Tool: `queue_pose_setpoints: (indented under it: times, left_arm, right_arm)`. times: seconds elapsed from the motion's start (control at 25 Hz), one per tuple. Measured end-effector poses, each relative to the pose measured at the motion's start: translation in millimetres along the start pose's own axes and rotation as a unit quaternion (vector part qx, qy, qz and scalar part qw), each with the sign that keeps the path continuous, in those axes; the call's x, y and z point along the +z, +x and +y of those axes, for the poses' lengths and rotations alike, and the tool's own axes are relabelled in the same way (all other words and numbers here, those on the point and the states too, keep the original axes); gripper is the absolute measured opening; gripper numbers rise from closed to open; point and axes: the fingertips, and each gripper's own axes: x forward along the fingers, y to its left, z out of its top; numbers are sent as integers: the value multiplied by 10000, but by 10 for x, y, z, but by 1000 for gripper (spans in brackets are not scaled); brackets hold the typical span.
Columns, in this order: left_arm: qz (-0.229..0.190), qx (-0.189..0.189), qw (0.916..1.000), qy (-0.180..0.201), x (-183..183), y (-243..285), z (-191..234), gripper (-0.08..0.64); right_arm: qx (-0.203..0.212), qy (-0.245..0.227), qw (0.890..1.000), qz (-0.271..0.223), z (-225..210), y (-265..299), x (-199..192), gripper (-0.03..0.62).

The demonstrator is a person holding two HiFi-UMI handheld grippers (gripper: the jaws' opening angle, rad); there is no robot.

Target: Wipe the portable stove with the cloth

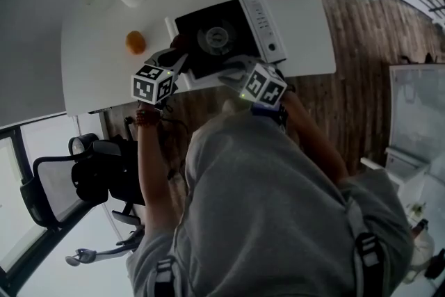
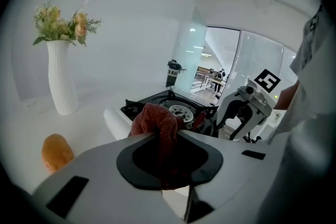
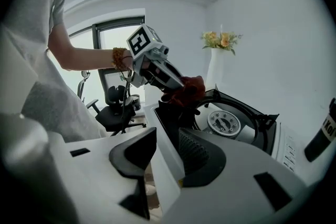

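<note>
The left gripper (image 2: 167, 136), clamped on the red cloth (image 2: 156, 119), sits at the near left corner of the stove (image 1: 217, 37), whose top stretches ahead and rightward, while the right gripper (image 3: 167, 148) appears closed on its near rim.

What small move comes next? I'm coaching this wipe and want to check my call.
Probably sweep the left gripper across the stove toward its burner: it pinches the red cloth at the stove's near corner, while the right gripper straddles the near edge, seemingly steadying it.
</note>
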Motion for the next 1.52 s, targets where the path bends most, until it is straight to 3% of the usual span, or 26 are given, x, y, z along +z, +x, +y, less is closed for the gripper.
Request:
queue_pose_setpoints:
  times: [0.2,0.36,0.44,0.56,0.64,0.72,0.8,0.92,1.0,1.12,1.2,1.24,1.32,1.4,1.52]
  left_arm:
    - [62,-170,9998,118,-122,-80,-239,87]
    - [14,-504,9985,-206,-208,-165,-343,88]
    - [-231,-699,9969,-293,-200,-222,-373,91]
    - [-1102,-920,9895,157,-21,-439,-566,91]
    - [-1820,-1305,9729,578,183,-667,-855,92]
    - [-2413,-1832,9490,868,387,-878,-1173,92]
    - [-2910,-2331,9227,980,562,-1048,-1452,94]
    - [-3603,-2756,8866,898,774,-1146,-1674,99]
    - [-3910,-2787,8741,737,859,-1133,-1671,108]
    - [-4006,-2893,8674,585,889,-1108,-1632,120]
    - [-3993,-2935,8668,558,889,-1092,-1637,123]
    - [-3924,-2884,8714,599,873,-1065,-1647,127]
    - [-3547,-2647,8928,837,805,-934,-1672,131]
    - [-3050,-2350,9164,1096,719,-760,-1690,133]
    - [-2854,-1895,9339,1018,689,-661,-1591,145]
  right_arm:
    - [-1,-61,9997,244,16,33,-44,137]
    - [-7,-153,9995,293,26,41,-53,138]
    - [-5,-94,9994,333,16,38,-66,138]
    - [173,511,9984,-190,4,-57,58,156]
    - [648,1052,9859,-1132,38,-249,321,185]
    - [1142,998,9680,-2001,126,-472,624,269]
    - [1443,711,9549,-2495,216,-617,828,272]
    - [2122,1029,9227,-3049,311,-844,1025,255]
    - [2413,1233,9024,-3350,307,-970,1093,173]
    - [2624,1375,8913,-3432,240,-1017,1086,186]
    - [2977,1664,8695,-3573,175,-1120,1091,232]
    - [3118,1859,8556,-3690,134,-1179,1104,246]
    - [3203,2204,8395,-3796,53,-1208,1124,253]
    - [3091,2379,8468,-3617,17,-1085,1113,250]
    - [2678,2587,8616,-3449,-108,-917,1077,190]
